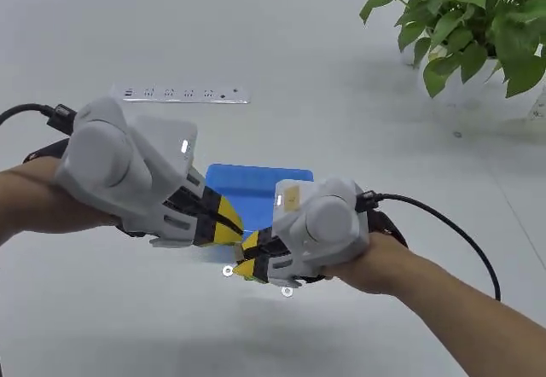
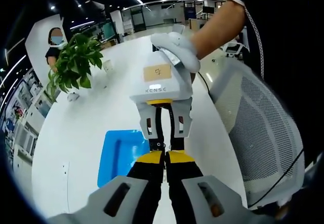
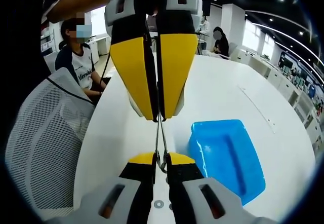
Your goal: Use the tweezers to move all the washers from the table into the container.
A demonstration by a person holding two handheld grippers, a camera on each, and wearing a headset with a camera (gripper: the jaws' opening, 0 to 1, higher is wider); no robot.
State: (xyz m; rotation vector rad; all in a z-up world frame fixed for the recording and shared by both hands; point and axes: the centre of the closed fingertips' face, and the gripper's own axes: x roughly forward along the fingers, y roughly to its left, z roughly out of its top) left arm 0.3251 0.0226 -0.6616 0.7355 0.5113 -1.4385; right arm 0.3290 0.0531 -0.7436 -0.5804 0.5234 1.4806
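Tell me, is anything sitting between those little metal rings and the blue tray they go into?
Only the grippers themselves. The left gripper and right gripper meet on the tweezers above the strip between the washers and the tray. The table beneath them is partly hidden.

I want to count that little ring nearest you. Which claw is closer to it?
Right. The right claw sits just beside that washer; the left claw is farther off, up and to the left.
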